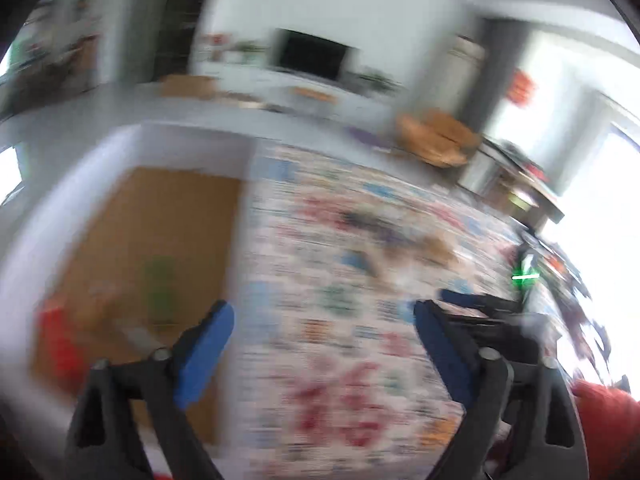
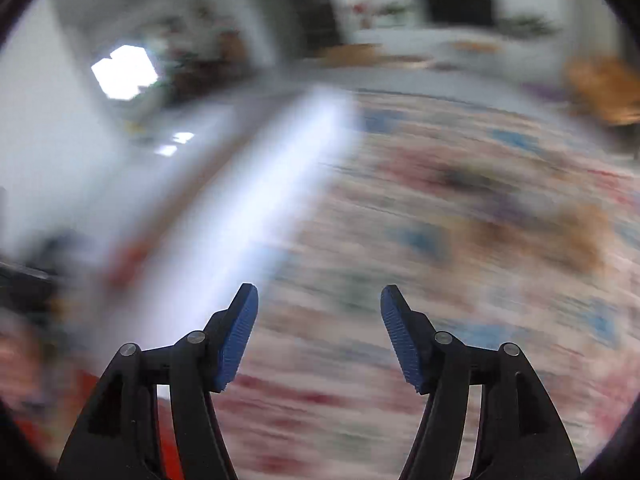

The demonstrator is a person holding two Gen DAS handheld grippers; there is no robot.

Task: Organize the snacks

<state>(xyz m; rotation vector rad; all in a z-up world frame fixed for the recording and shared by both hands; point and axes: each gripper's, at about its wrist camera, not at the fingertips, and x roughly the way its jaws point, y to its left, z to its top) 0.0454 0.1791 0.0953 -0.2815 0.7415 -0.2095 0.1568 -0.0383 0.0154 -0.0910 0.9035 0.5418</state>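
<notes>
The left gripper (image 1: 324, 316) stands wide open with nothing between its blue pads, and the right gripper (image 2: 320, 308) is open and empty too, both over a patterned cloth (image 1: 352, 288). Ahead and left of the left gripper sits a white-rimmed box (image 1: 132, 148) with a brown floor, holding blurred red (image 1: 56, 344) and green (image 1: 160, 284) packets, probably snacks. The left hand seems the nearer to it.

Patterned rug (image 1: 360, 280), dark screen (image 1: 310, 58)
</notes>
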